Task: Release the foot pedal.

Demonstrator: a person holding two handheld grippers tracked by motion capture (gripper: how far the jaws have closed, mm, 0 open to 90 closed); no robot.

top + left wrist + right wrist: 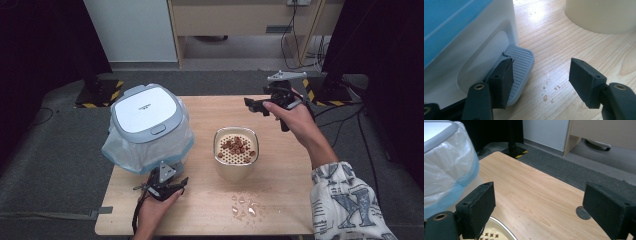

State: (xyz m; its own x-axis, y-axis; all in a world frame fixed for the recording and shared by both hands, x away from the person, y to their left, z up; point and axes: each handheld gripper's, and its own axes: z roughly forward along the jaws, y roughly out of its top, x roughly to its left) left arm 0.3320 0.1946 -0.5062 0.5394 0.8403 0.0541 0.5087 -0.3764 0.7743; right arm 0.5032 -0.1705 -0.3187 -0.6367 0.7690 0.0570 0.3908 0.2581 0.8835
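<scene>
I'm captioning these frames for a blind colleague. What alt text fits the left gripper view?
The left gripper stands open at the foot of a white bin, one jaw resting by the bin's grey ribbed pedal, nothing between the jaws. Behind, on the wooden table, stands a cream container, and a few water drops lie near the pedal.
</scene>
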